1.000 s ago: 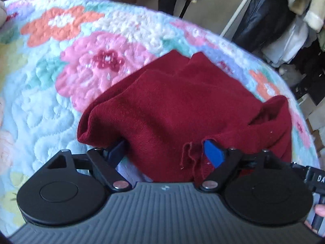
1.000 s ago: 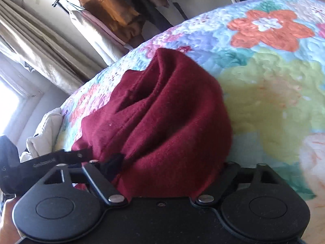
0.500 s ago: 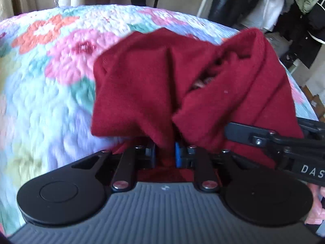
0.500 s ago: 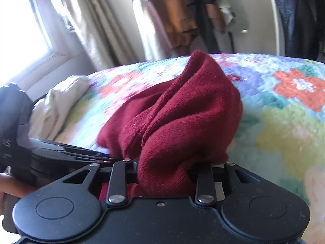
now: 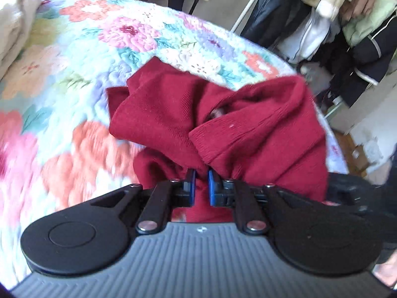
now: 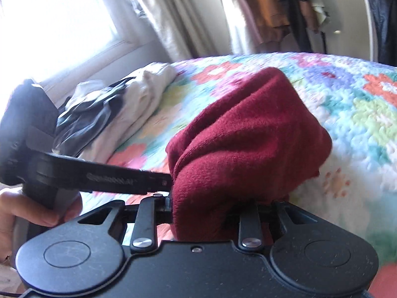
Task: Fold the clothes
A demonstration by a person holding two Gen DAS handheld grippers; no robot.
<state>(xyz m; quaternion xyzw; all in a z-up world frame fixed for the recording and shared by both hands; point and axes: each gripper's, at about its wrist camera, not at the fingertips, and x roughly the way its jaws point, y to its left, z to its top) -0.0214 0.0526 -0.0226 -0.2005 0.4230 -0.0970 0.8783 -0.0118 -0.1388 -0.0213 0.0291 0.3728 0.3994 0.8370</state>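
Both cams sit close behind their fingers, tilted down over the quilt [image 5: 74, 57]. Left cam faces the clothes rack [image 5: 250, 7], right faces the window [image 6: 57, 22]. Shared: red sweater [image 5: 248, 129] on the quilt.

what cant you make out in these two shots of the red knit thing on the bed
- Left wrist view: the dark red knitted garment is bunched, so its type and edges are hidden by its own folds; the left tool pinches it.
- Left wrist view: the floral quilt blurs at the lower left.
- Right wrist view: the right tool has its fingertips buried in the garment.
- Right wrist view: the window is overexposed.
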